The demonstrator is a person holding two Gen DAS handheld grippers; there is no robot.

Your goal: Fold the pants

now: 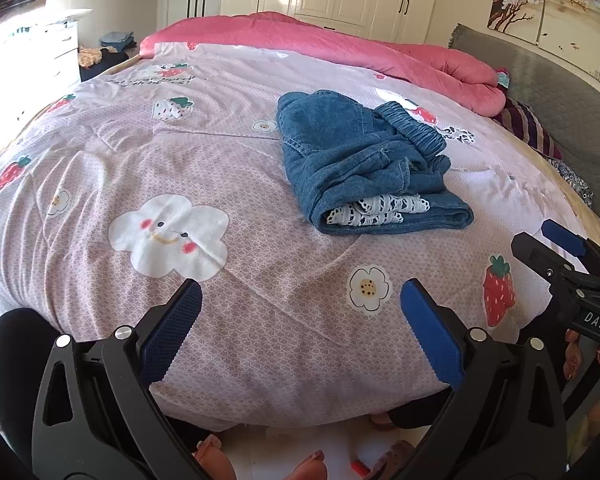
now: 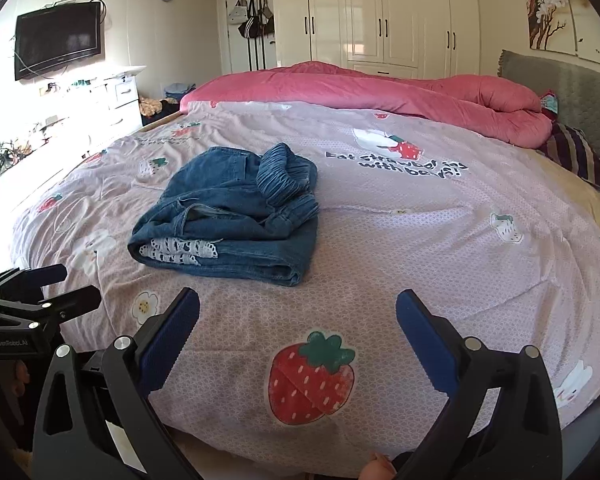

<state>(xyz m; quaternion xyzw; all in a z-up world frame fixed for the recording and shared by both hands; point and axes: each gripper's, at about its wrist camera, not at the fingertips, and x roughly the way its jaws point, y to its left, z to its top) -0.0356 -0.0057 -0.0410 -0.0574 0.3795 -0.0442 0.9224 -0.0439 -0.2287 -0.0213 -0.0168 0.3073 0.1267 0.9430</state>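
- Denim pants (image 1: 364, 164) lie folded in a thick bundle on the bedspread, ahead of both my grippers and clear of them; white lace trim (image 1: 376, 210) shows at the near edge, the elastic waistband (image 1: 416, 130) on top at the far side.
- My left gripper (image 1: 300, 320) hangs over the near edge of the bed, jaws spread wide, nothing between the blue pads; the pants sit ahead and to its right.
- My right gripper (image 2: 298, 320) is likewise wide open and empty, with the pants ahead and to its left, and a printed strawberry (image 2: 310, 380) between its fingers.
- Beyond the pants, a pink quilt (image 2: 380, 88) is heaped across the far side of the bed.
- Farthest off, white wardrobe doors (image 2: 380, 12) line the wall.
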